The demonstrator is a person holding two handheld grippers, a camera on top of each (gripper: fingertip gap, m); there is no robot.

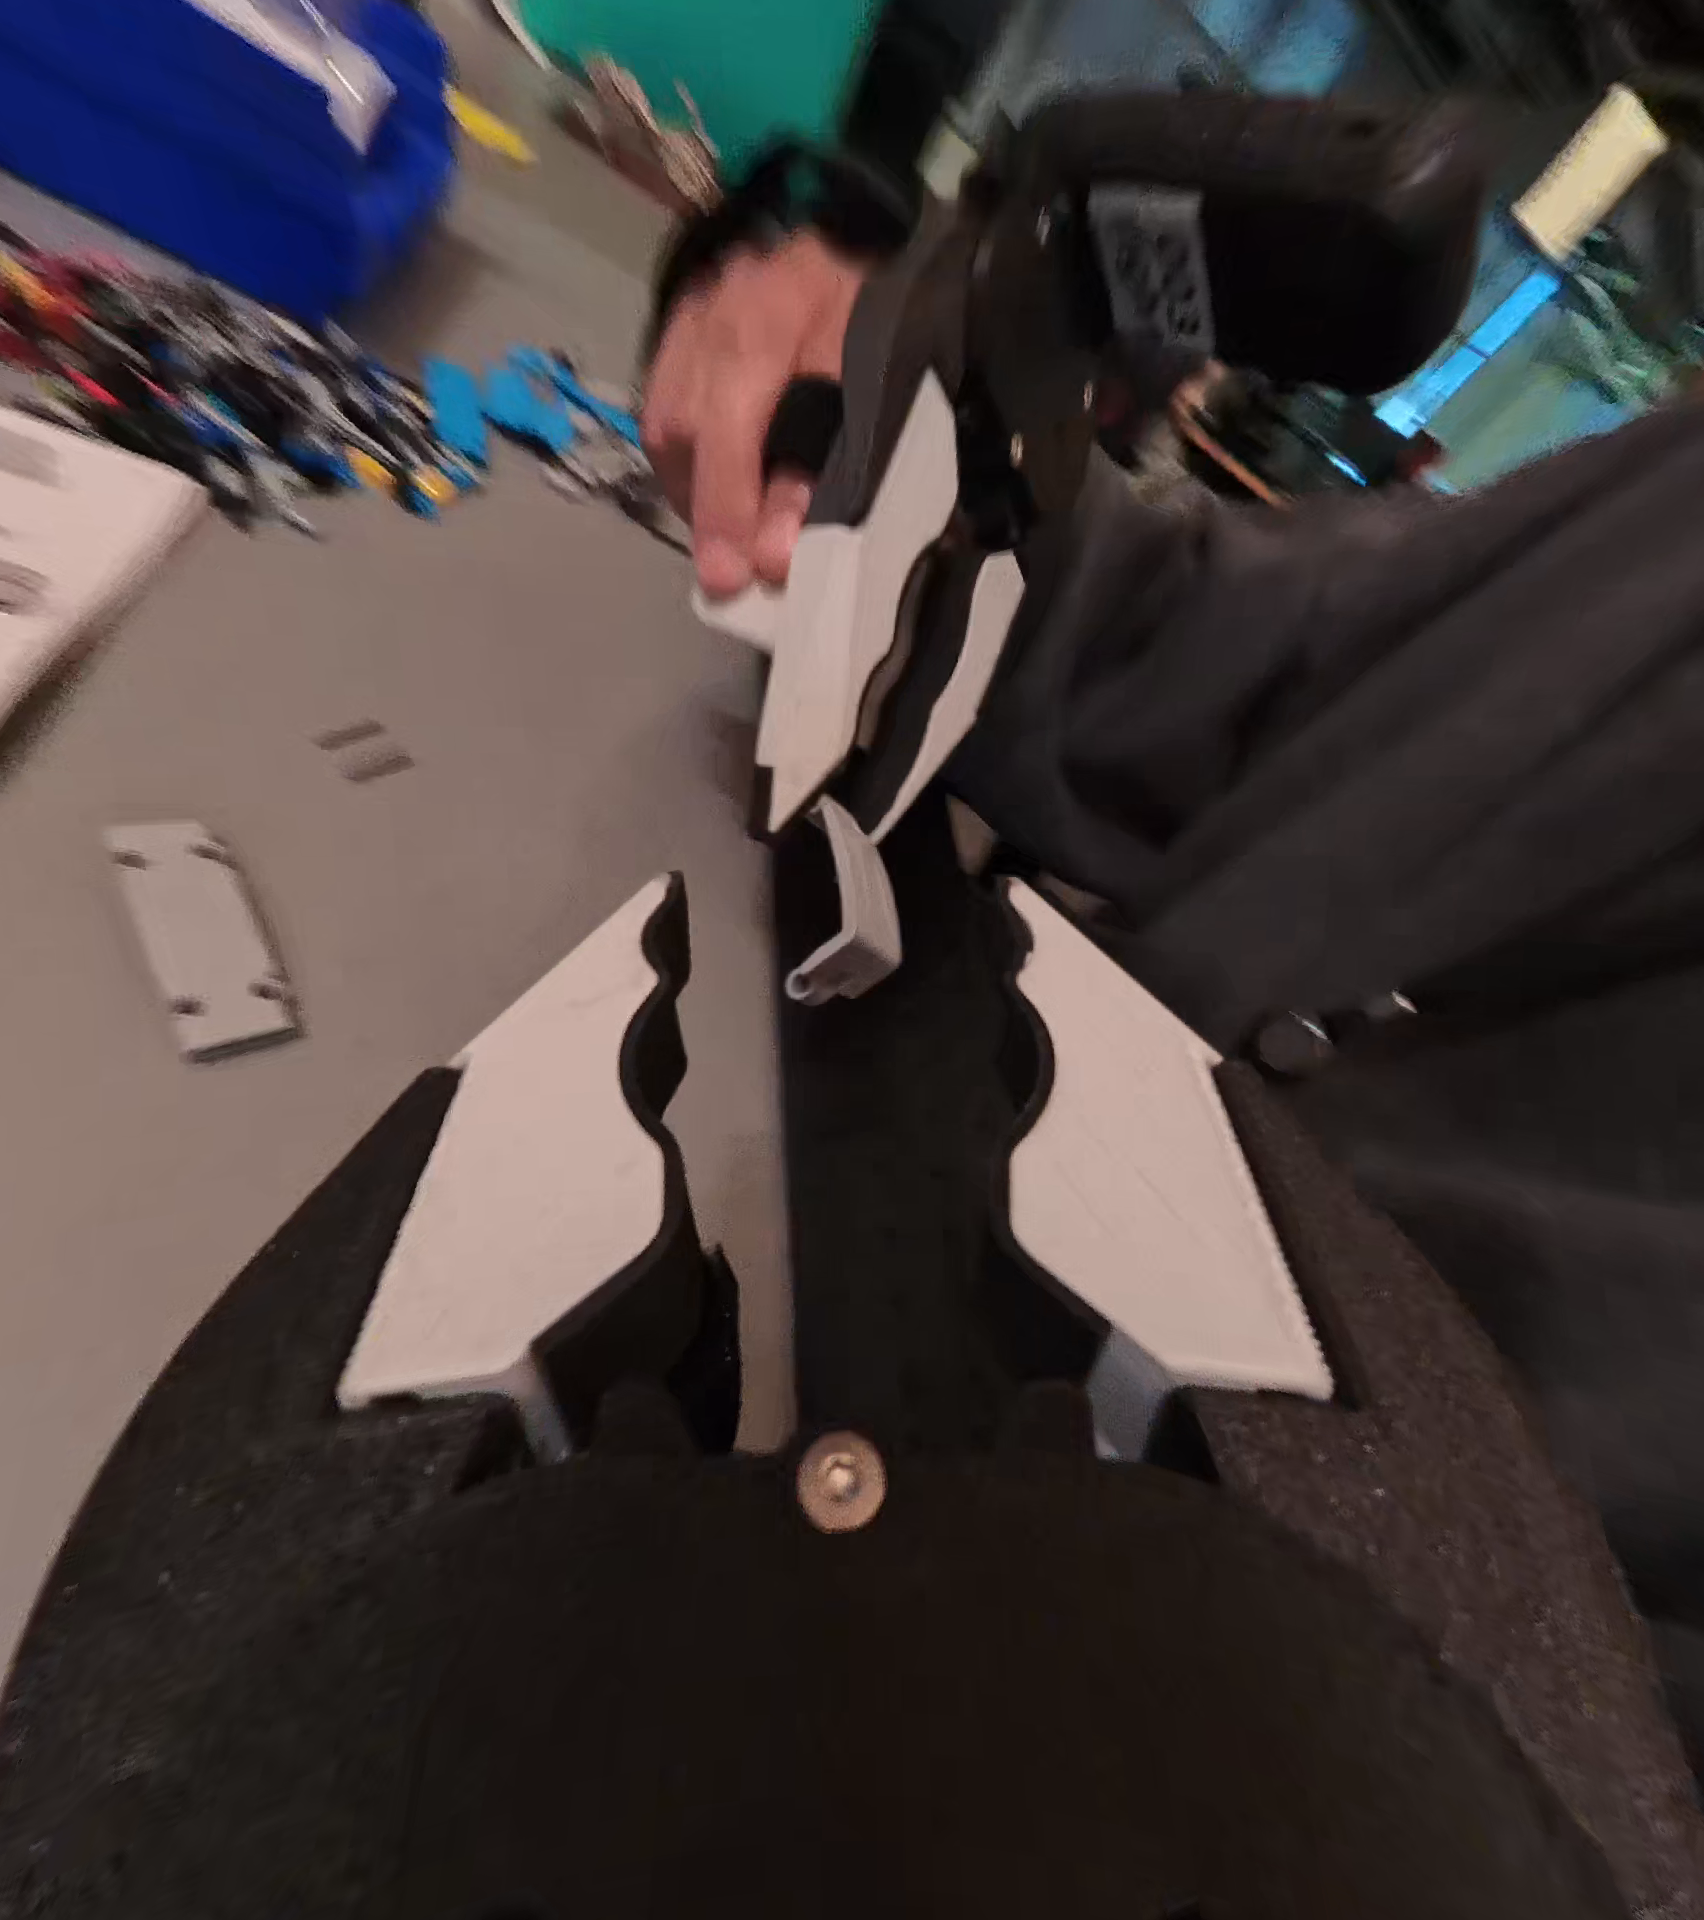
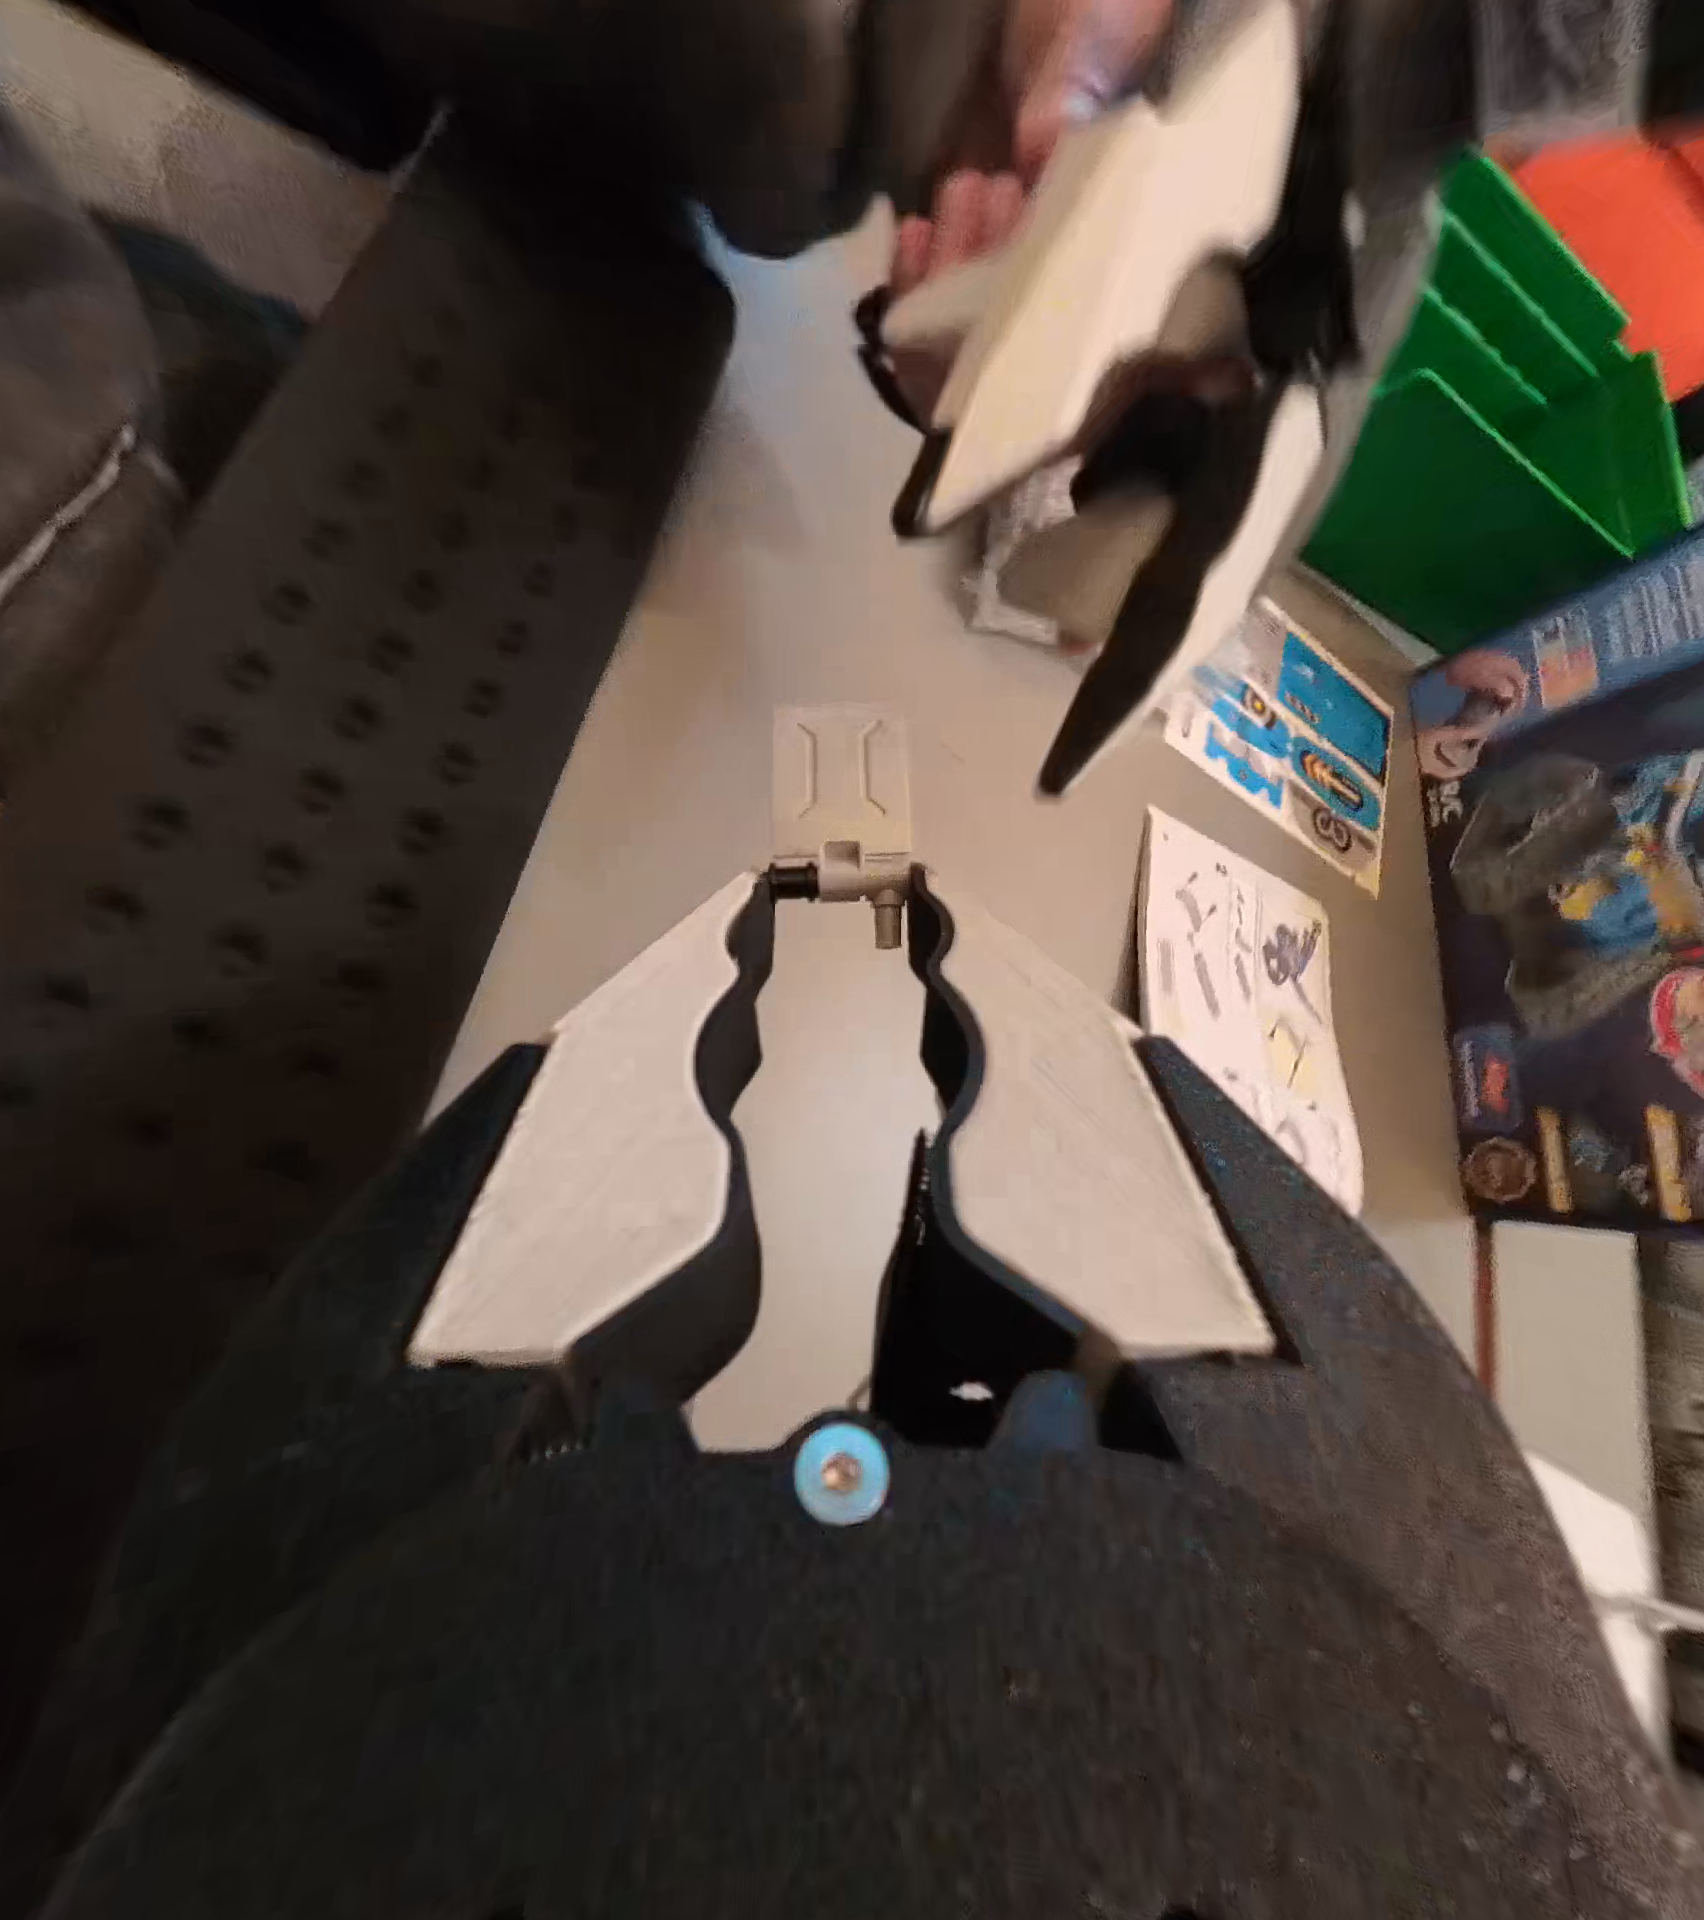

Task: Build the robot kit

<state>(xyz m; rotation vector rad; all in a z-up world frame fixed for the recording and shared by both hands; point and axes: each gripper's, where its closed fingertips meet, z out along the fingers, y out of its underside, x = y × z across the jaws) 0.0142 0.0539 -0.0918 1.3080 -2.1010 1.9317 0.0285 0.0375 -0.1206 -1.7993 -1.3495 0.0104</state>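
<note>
At frame centre the right hand-held gripper is clamped on a small grey toy piece, which calls for steady pressure. The left hand-held gripper hangs with fingers apart, empty, just below that piece, above the worktop edge.

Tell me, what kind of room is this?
Probably a hobby or work room for building toy brick sets. On the grey table lie a pile of small coloured pieces, an instruction booklet and the toy set's box, with storage bins behind.
</note>
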